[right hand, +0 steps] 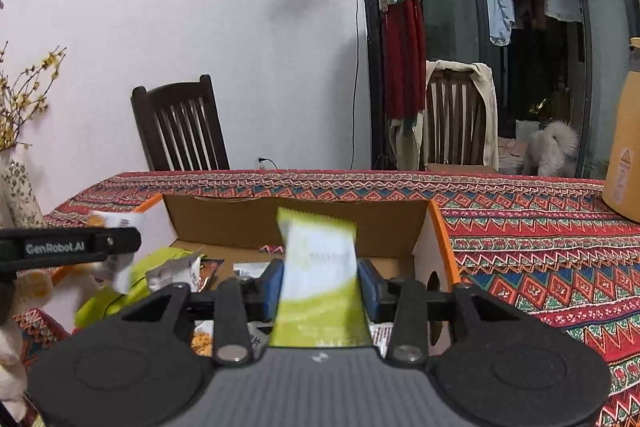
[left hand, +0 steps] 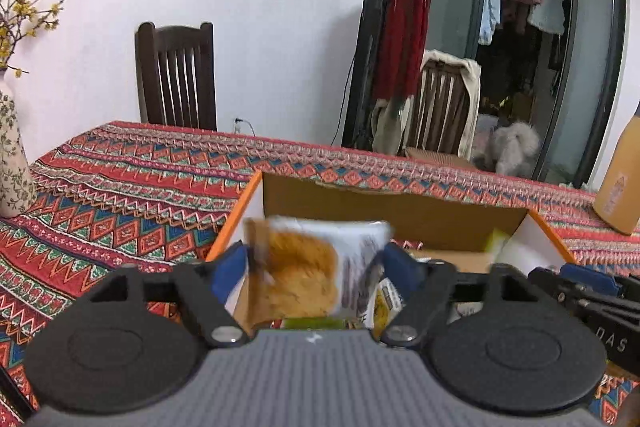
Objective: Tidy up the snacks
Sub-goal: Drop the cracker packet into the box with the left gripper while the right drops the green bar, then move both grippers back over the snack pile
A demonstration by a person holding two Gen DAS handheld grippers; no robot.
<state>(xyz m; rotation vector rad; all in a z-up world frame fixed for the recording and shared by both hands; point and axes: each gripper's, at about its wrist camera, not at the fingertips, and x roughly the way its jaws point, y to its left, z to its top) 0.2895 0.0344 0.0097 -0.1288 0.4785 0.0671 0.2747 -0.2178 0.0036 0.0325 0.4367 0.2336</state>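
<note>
My left gripper [left hand: 316, 263] is shut on a white snack packet with an orange-brown picture [left hand: 308, 271], held over the near left part of an open cardboard box with orange edges [left hand: 400, 203]. My right gripper [right hand: 320, 283] is shut on a green and white snack packet [right hand: 320, 275], held upright over the same box [right hand: 280, 223]. Several other packets lie in the box, among them a lime green one [right hand: 132, 283]. The left gripper also shows at the left of the right wrist view [right hand: 80, 247], and the right gripper at the right of the left wrist view [left hand: 580, 291].
The box stands on a table with a red patterned cloth [right hand: 540, 227]. A floral vase with yellow blossom twigs [left hand: 12, 155] stands at the left. A tan jug [right hand: 624, 155] stands at the right. Two dark chairs [right hand: 180, 127] and a small dog [right hand: 552, 147] are behind the table.
</note>
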